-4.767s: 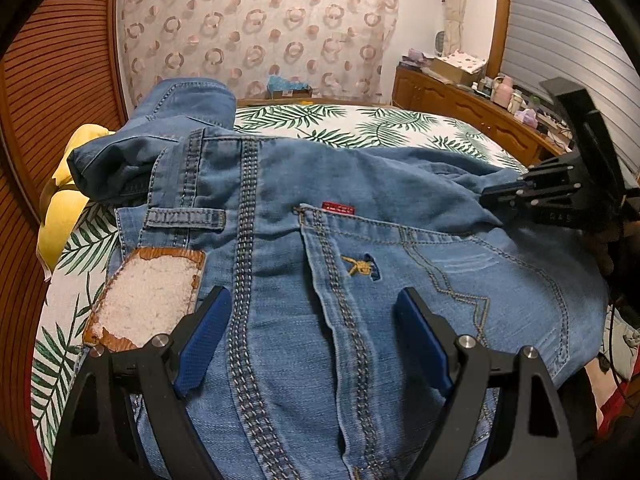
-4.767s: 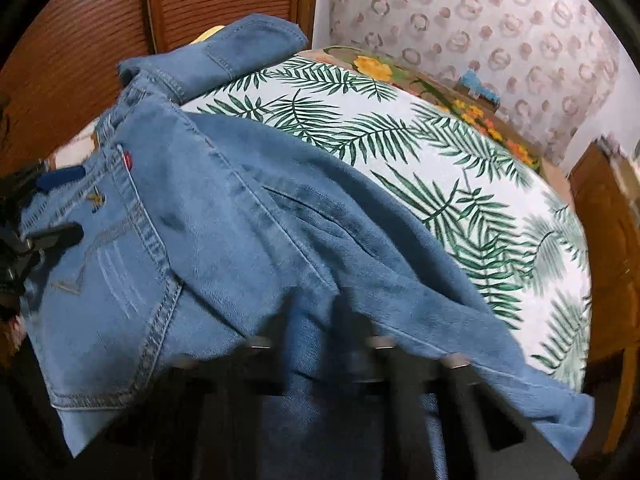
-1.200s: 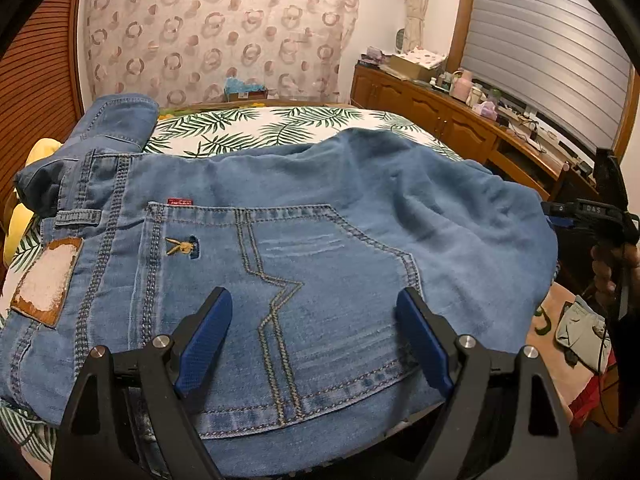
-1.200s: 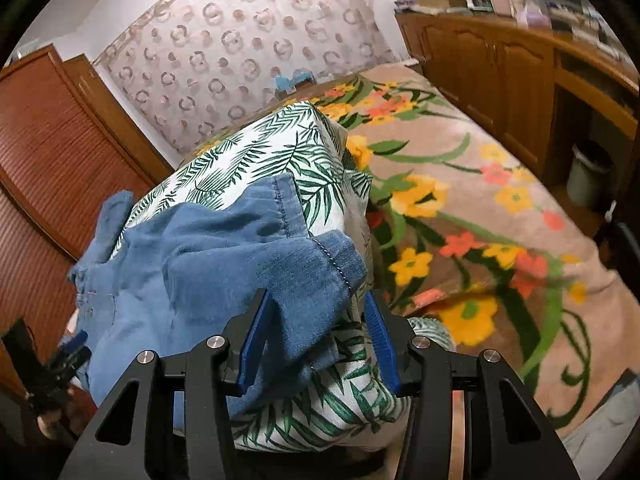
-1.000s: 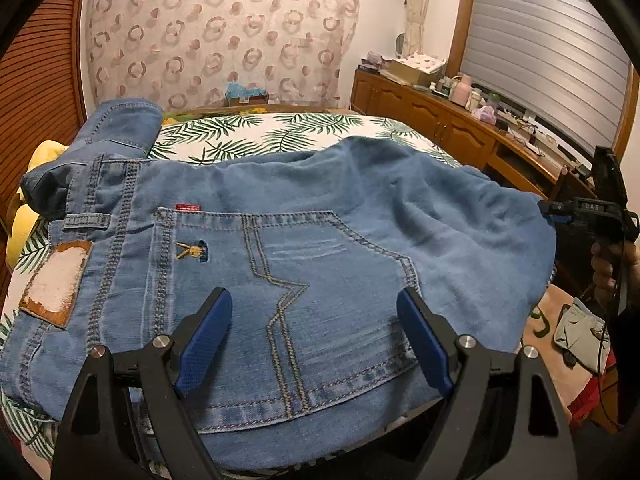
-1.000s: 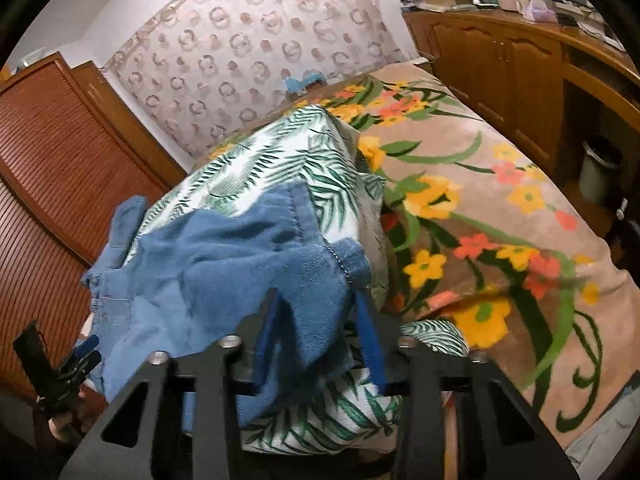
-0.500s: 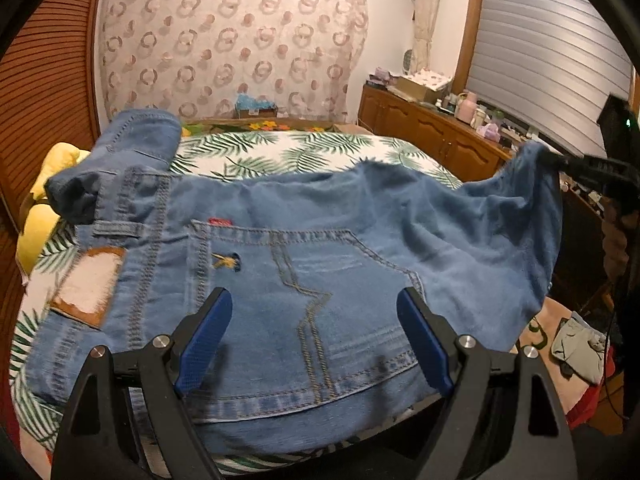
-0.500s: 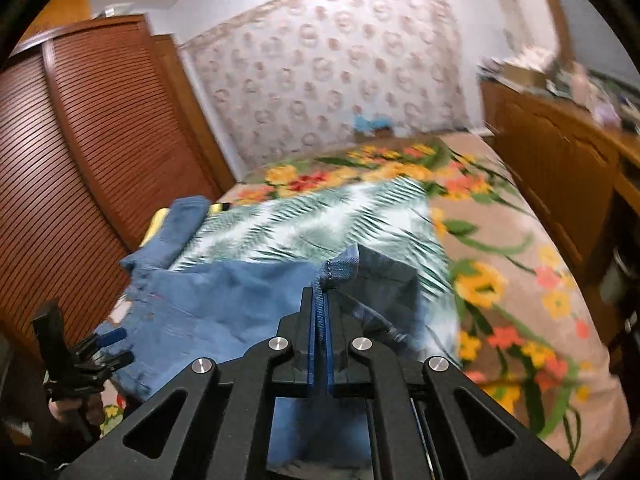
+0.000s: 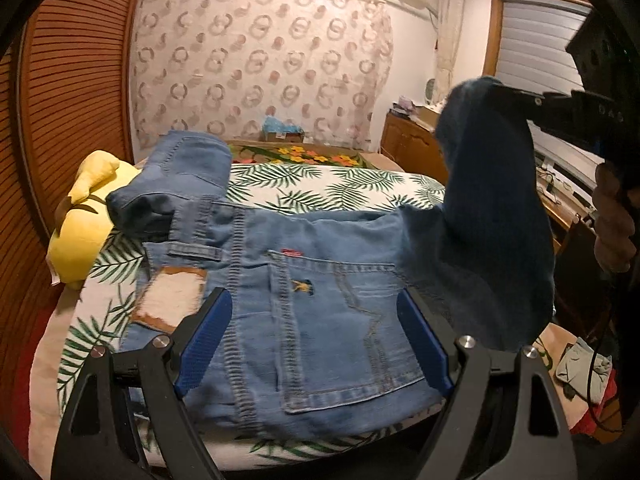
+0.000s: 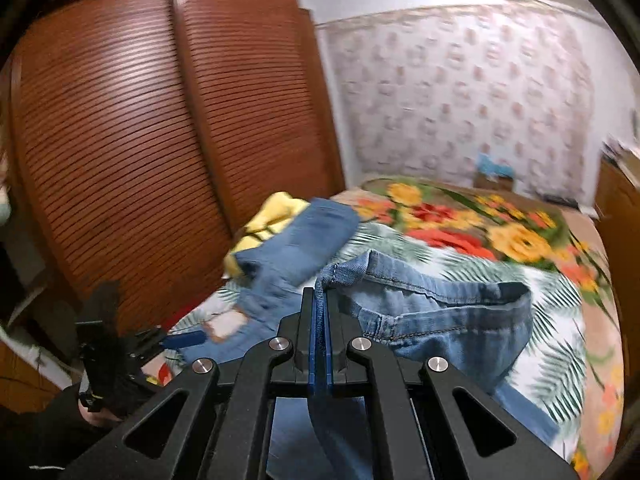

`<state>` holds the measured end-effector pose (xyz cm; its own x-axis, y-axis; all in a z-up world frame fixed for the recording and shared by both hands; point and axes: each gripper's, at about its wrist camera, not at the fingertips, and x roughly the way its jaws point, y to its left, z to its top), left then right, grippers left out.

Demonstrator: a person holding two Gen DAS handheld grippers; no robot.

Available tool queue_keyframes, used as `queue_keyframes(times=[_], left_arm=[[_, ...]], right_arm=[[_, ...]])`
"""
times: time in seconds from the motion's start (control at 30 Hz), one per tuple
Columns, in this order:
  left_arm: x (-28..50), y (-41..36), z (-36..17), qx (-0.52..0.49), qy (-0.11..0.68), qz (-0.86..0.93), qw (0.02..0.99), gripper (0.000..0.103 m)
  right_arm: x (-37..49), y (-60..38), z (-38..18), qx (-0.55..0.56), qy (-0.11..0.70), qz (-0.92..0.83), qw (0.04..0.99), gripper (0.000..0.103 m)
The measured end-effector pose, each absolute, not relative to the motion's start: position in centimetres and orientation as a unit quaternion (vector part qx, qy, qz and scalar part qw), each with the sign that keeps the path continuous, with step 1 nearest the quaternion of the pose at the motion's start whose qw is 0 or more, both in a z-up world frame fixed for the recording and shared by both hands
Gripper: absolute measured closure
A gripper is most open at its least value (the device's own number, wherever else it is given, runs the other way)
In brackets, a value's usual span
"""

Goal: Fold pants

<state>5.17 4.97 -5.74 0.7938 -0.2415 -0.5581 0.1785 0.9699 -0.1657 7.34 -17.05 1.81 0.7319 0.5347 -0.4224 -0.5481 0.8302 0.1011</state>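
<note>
Blue jeans [image 9: 320, 320] lie on the bed, seat side up, with a back pocket and a brown waist patch [image 9: 170, 300] showing. My left gripper [image 9: 312, 332] is open and empty, just above the seat of the jeans. My right gripper [image 10: 320, 320] is shut on the hem of a pant leg [image 10: 432, 304] and holds it lifted above the bed. In the left wrist view the right gripper [image 9: 516, 98] is high at the right, with the lifted leg [image 9: 492, 220] hanging from it. The other leg [image 9: 176, 184] lies bunched at the far left.
The bed has a palm-leaf sheet [image 9: 340, 188] and a flowered blanket [image 10: 480, 224]. A yellow plush toy [image 9: 84, 220] lies at the bed's left edge. A wooden slatted wardrobe [image 10: 140, 140] stands on the left, a wooden dresser [image 9: 412, 148] on the right. Clothes [image 9: 580, 368] lie on the floor.
My right gripper closed on the pant leg's hem at the bed's right edge and lifted it up, swinging toward the waist end. My left gripper stayed open over the seat.
</note>
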Motion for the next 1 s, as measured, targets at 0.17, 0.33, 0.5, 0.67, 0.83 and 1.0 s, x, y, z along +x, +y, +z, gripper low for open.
queue_keyframes(times=[0.17, 0.33, 0.5, 0.67, 0.83, 1.0], left_arm=[[5.3, 5.7, -6.2, -0.055, 0.306, -0.106, 0.944, 0.018], [5.9, 5.7, -6.8, -0.058, 0.312, -0.109, 0.942, 0.018], [7.0, 4.9, -7.3, -0.056, 0.321, -0.123, 0.937, 0.018], [8.1, 3.7, -7.5, -0.053, 0.324, -0.145, 0.933, 0.018], [9.8, 1.6, -7.3, -0.044, 0.337, -0.178, 0.923, 0.028], [10.8, -0.7, -8.2, -0.029, 0.364, -0.208, 0.907, 0.043]], right_arm=[[9.5, -15.3, -0.3, -0.041, 0.254, 0.285, 0.923, 0.095], [10.9, -15.5, -0.9, -0.045, 0.26, 0.259, 0.929, 0.074], [11.1, -16.7, -1.7, -0.062, 0.269, 0.204, 0.939, 0.073], [12.2, -16.9, -3.6, -0.067, 0.3, 0.171, 0.936, 0.072], [15.2, -16.7, -4.6, -0.082, 0.315, 0.151, 0.933, 0.072], [17.1, -16.5, -4.5, -0.096, 0.338, 0.161, 0.922, 0.071]])
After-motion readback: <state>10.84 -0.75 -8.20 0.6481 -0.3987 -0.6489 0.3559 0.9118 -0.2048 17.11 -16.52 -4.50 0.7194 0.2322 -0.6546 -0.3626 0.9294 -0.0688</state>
